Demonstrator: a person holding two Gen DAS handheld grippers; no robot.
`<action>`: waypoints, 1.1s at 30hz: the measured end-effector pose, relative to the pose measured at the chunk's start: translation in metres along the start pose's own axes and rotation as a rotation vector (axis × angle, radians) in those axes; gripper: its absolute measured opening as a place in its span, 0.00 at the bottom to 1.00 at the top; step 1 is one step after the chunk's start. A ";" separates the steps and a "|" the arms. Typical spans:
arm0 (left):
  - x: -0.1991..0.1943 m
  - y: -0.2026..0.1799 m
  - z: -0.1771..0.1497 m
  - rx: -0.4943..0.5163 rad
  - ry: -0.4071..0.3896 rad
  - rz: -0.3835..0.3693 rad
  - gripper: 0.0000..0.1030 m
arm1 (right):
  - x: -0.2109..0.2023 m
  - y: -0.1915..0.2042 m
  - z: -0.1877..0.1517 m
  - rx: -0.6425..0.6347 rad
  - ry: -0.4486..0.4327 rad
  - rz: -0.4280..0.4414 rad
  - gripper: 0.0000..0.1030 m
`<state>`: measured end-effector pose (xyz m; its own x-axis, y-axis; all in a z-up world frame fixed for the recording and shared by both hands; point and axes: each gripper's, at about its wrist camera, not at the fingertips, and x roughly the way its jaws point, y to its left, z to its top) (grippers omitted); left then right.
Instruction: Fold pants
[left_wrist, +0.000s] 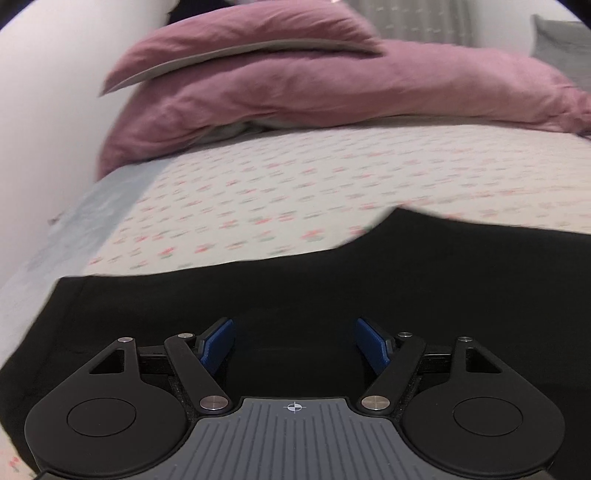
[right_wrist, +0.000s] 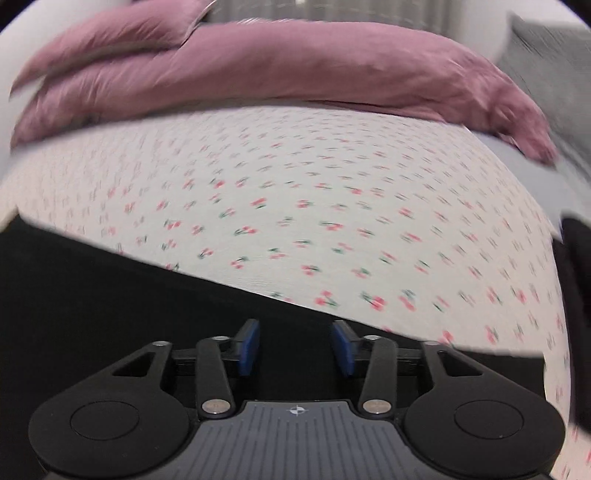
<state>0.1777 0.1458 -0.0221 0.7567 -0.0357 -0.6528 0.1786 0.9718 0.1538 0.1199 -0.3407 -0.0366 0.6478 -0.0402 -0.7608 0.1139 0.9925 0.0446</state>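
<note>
Blue pads (left_wrist: 218, 341) on the left hand-held gripper (left_wrist: 295, 345) stand well apart with nothing between them, poised over black pants (left_wrist: 332, 288) spread across the near part of the bed. The right hand-held gripper (right_wrist: 295, 347) has its pads parted too, empty, above the same dark cloth (right_wrist: 92, 295), whose edge slants from nine o'clock down towards four in its view. Beyond, at twelve o'clock, lies the cherry-print sheet (right_wrist: 295, 184), then mauve pillows (left_wrist: 295, 85). To my eye the next fold wants both hand-held grippers to bite matching corners of that far edge, pinching every layer, then lift level together so the cloth lands square, not skewed.
</note>
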 end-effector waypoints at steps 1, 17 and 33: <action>-0.007 -0.010 0.000 0.007 -0.006 -0.026 0.73 | -0.006 -0.007 -0.001 0.031 0.000 0.010 0.52; -0.033 -0.114 -0.023 -0.072 -0.001 -0.451 0.91 | -0.069 -0.118 -0.054 0.256 -0.051 -0.100 0.81; -0.036 -0.139 -0.026 -0.067 -0.015 -0.524 0.94 | -0.044 -0.146 -0.078 0.354 0.129 -0.090 0.47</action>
<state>0.1093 0.0179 -0.0397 0.5857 -0.5240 -0.6184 0.4953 0.8353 -0.2387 0.0159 -0.4753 -0.0597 0.5257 -0.0877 -0.8461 0.4331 0.8837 0.1775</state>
